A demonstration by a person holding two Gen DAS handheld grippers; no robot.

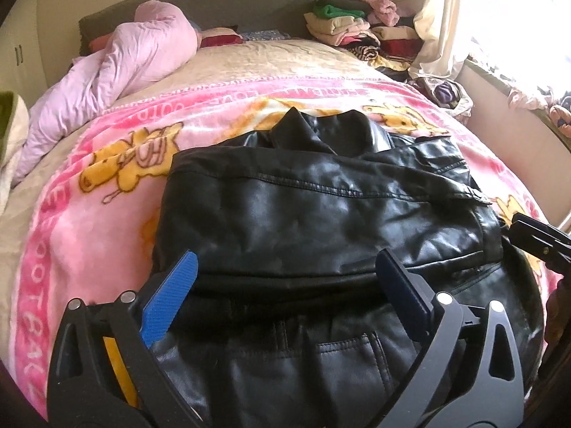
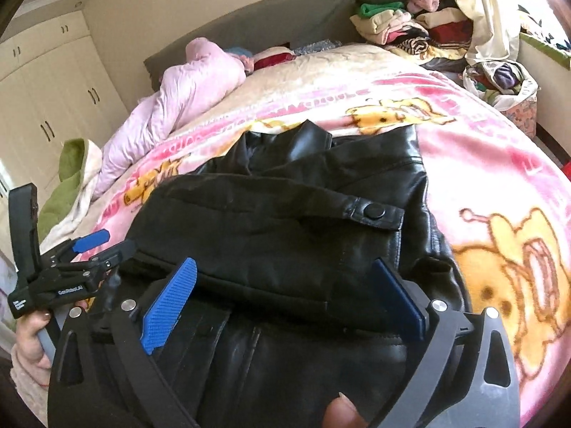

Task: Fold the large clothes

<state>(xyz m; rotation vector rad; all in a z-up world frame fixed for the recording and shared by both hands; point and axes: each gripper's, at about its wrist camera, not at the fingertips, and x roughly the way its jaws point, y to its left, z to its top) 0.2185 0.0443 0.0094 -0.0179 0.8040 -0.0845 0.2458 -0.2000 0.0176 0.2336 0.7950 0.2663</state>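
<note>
A black leather jacket [image 1: 321, 214] lies partly folded on the pink cartoon blanket [image 1: 89, 196], sleeves laid across its body, collar at the far end. It also fills the right wrist view [image 2: 292, 221]. My left gripper [image 1: 285, 281] is open just above the jacket's near fold, blue pads wide apart, holding nothing. It shows at the left edge of the right wrist view [image 2: 103, 242]. My right gripper [image 2: 285, 285] is open over the jacket's near right part, empty. Its tip shows at the right edge of the left wrist view [image 1: 535, 239].
A crumpled pale pink quilt [image 1: 117, 71] lies at the bed's far left. Stacks of folded clothes [image 1: 357, 25] sit at the far right by the headboard [image 1: 200, 3]. A bag of clothes [image 2: 499, 82] stands beside the bed under the window. White wardrobes [image 2: 46, 107] are at left.
</note>
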